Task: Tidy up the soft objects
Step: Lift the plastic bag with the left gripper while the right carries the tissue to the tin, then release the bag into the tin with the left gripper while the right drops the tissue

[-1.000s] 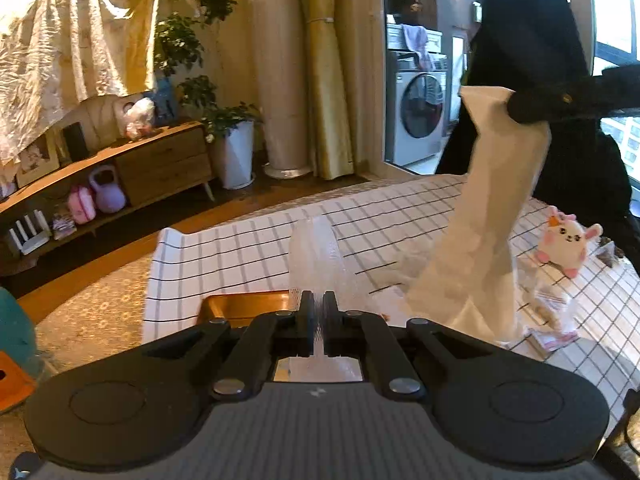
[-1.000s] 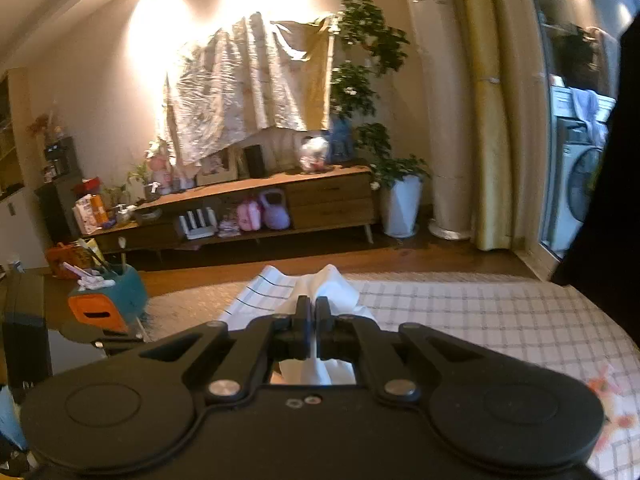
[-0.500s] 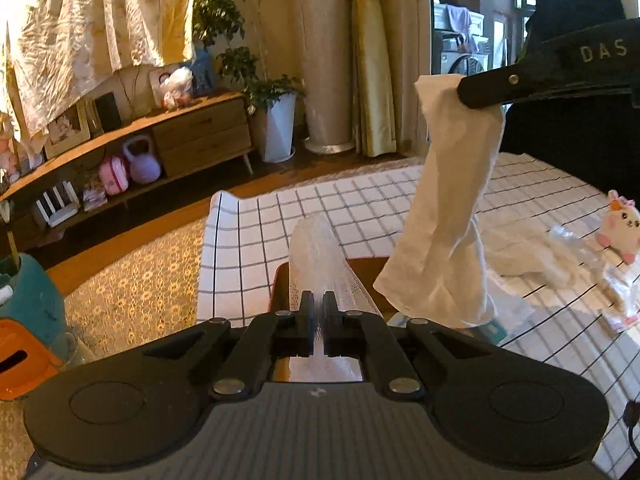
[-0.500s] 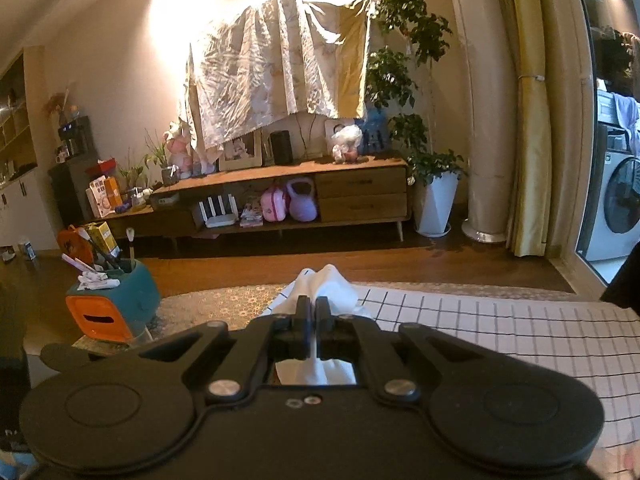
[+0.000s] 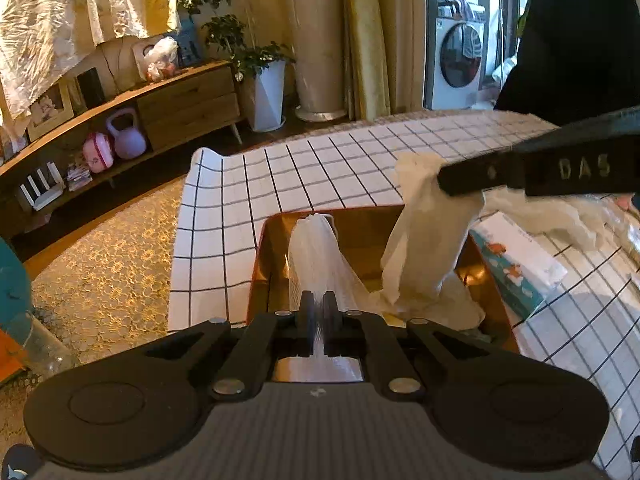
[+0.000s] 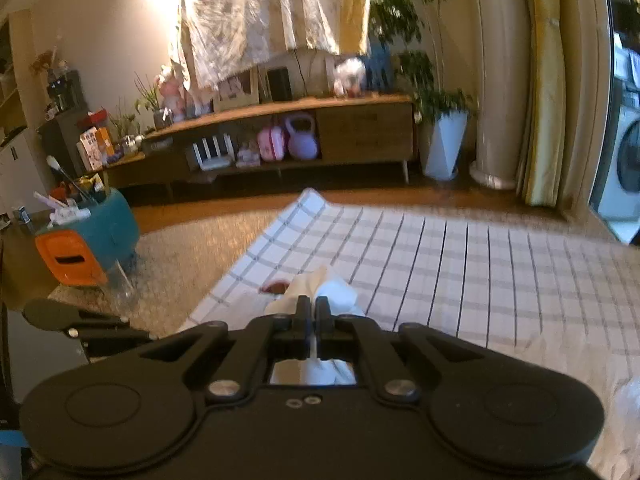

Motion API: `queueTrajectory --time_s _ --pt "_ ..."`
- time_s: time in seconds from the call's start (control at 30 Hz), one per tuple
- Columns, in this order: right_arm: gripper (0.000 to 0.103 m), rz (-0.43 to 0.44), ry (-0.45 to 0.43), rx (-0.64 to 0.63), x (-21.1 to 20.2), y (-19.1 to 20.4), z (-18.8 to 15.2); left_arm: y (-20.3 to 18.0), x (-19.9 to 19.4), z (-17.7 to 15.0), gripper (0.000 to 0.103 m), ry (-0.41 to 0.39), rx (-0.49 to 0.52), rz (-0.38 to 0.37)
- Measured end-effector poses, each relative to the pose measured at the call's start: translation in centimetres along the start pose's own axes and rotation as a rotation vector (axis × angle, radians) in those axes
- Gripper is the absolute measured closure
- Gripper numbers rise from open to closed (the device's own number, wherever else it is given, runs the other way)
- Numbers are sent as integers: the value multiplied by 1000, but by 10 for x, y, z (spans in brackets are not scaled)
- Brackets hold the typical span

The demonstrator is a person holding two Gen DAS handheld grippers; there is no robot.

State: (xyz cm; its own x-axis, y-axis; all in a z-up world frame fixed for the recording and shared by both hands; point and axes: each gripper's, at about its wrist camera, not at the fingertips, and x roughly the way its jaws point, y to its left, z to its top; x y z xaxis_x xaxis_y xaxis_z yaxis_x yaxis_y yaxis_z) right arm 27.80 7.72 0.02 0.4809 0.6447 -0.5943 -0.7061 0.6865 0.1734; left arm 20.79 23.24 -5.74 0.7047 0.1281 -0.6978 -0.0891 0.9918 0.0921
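Mesh netting (image 5: 320, 256) is clamped in the left gripper (image 5: 319, 312) and trails forward into the copper tray (image 5: 264, 248), which sits near the left corner of the checked tablecloth (image 5: 240, 196). White cloth (image 5: 428, 236) is pinched by the right gripper (image 5: 444, 180) and hangs with its lower end inside the tray. A tissue pack (image 5: 516, 256) lies just beside the tray's right rim.
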Motion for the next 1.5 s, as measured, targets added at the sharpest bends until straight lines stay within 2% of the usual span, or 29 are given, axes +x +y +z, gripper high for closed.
queueTrajectory --time_s 0.47,0.73,0.87,1.0,1.13,1.5 --pt "100 -25 198 -66 36 11 -45 2 27 -13 99 89 -10 9" --pt "84 -13 269 -52 45 13 -54 6 30 -14 99 109 -40 -10" --pt "77 5 276 -42 44 10 -52 10 28 -13 99 105 -77 -25" --pt "66 18 255 -36 32 11 -49 14 23 -11 98 99 -106 -27" --pt "63 18 232 -26 21 12 -46 13 16 -10 97 82 -119 -21" --pt "44 15 151 -16 -20 8 -42 6 2 -9 97 65 -137 17"
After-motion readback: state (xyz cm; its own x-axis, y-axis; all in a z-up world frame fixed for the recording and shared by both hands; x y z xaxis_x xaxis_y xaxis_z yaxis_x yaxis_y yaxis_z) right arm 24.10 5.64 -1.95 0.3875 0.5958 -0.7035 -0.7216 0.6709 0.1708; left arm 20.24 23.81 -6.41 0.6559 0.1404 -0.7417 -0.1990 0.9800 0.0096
